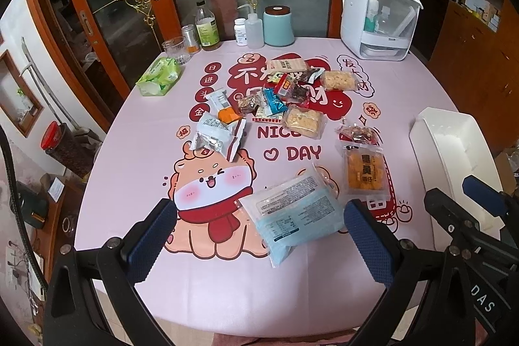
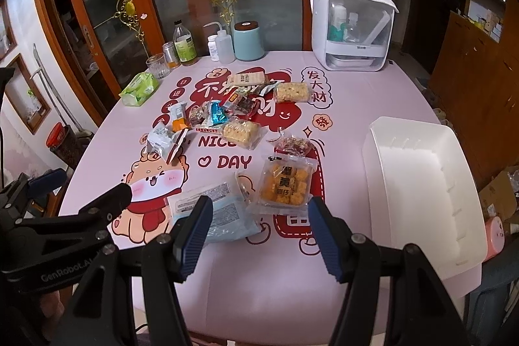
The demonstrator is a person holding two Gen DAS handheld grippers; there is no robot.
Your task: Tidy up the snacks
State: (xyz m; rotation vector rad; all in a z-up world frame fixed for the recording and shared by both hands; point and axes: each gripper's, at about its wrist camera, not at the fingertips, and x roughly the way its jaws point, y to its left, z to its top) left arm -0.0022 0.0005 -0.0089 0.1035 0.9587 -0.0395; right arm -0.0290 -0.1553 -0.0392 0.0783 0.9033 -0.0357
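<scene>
In the left wrist view, the left gripper [image 1: 259,235] hovers over the pink worktop [image 1: 155,125] with its fingers [image 1: 152,239] spread wide and nothing gripped. A pale blue packet [image 1: 292,213] lies flat between the fingertips, nearer the right finger, untouched by either pad. Just beyond the right finger lies an orange snack pack [image 1: 365,172]. Farther ahead, a pile of snacks [image 1: 275,99] is scattered mid-worktop. A white tray [image 1: 454,151] lies off to the right of the fingers, beside the right gripper's dark frame.

In the right wrist view, the right gripper [image 2: 259,235] has its fingers [image 2: 326,242] moderately apart and empty. The pale blue packet [image 2: 220,209] lies under the left fingertip; the orange snack pack [image 2: 285,185] lies just ahead between the fingers. The white tray [image 2: 421,184] is to the right, and the pile of snacks [image 2: 233,112] lies well ahead.
</scene>
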